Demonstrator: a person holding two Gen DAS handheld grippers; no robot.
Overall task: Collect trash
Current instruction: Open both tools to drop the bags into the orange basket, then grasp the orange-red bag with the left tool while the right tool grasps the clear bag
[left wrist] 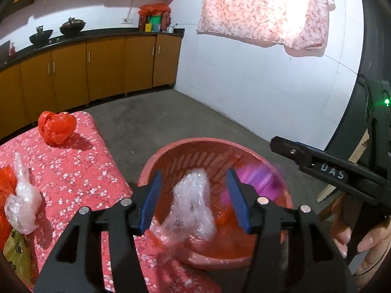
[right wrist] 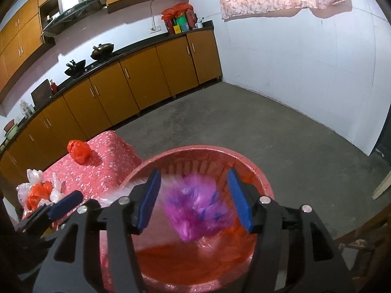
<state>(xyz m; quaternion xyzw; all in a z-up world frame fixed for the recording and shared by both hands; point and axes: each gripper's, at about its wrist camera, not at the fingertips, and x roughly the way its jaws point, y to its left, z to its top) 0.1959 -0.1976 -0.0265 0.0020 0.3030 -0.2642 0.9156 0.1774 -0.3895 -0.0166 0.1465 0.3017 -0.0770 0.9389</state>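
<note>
I see an evenly lit room; the brightest light glows through the pink floral curtain, which blows out to white glare. The crumpled red plastic bag throws a soft shadow to its right. The purple plastic bag and clear plastic bag smear with motion blur. Fisheye bending curves the orange wooden cabinets; corners go black.

Glossy crinkled clear plastic bag; slotted red plastic basket; floral cloth table cover.
</note>
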